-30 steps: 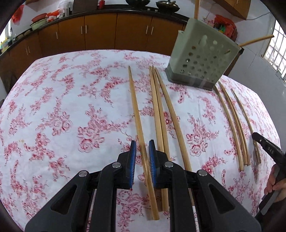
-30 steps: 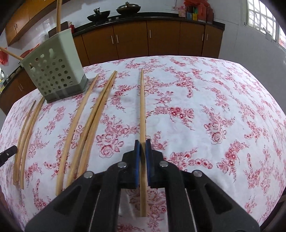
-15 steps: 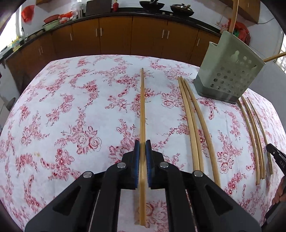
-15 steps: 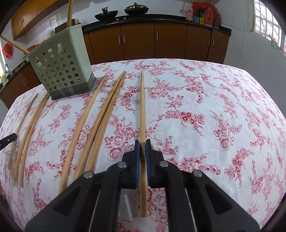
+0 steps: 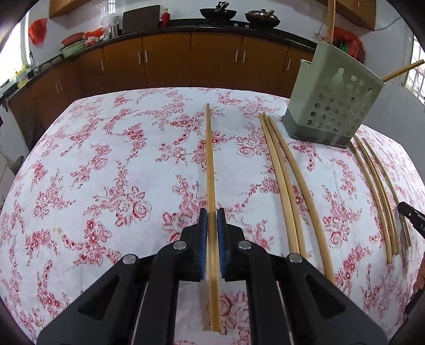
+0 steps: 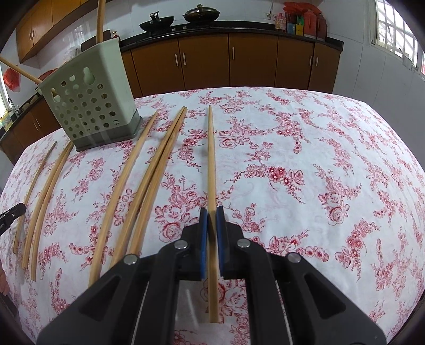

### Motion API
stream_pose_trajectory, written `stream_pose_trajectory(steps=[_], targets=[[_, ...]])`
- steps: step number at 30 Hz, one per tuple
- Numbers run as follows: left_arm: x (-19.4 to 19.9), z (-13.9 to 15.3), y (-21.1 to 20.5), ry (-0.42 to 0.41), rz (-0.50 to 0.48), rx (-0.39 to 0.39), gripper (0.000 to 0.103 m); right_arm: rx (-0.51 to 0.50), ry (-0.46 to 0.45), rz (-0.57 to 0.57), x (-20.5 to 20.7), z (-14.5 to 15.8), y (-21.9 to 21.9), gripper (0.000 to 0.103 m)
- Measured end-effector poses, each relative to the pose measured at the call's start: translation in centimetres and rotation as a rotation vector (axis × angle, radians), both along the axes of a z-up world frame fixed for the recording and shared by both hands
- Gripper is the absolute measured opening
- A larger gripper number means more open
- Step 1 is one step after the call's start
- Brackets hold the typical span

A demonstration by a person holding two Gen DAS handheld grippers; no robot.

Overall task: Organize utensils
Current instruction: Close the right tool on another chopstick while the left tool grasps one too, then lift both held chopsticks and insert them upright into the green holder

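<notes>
Left wrist view: left gripper [image 5: 212, 216] jaws had just closed, clamped on chopstick [image 5: 209, 159], long axis running straight ahead. Right gripper [image 6: 211, 215] jaws clamped on its chopstick [image 6: 211, 159] likewise. Holder [image 5: 332, 106] stood on bench [image 5: 106, 159], ahead-right of left gripper, ahead-left of right; similar reach judged.

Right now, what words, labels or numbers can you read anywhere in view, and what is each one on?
"DA", cut off by the frame edge: white letters on the right gripper, on its finger, seen from the left wrist.
Red boxes on the counter: labels too small and blurred to read.
Nothing else readable.
</notes>
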State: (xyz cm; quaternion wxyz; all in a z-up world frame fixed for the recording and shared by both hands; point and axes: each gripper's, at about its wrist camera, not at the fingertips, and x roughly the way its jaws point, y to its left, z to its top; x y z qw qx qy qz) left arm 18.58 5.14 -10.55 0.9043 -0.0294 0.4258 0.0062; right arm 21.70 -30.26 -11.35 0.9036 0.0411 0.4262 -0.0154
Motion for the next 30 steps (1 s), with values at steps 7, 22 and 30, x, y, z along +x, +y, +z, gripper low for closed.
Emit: stream_pose_trajectory(steps=[7,22,30], targets=[[-1.7,0.1,0.2,0.008,-0.01,-0.014,0.009,0.003,0.001,0.003,-1.1,0.0,0.0,0.008],[-3.3,0.8,0.1,0.022,-0.025,0.003,0.008,0.036,-0.064,0.005,-3.2,2.5,-0.6,0.008],[-4.3,6.8,1.1,-0.13,-0.041,-0.01,0.007,0.047,-0.209,-0.017,-4.2,7.9,-1.8,0.008]])
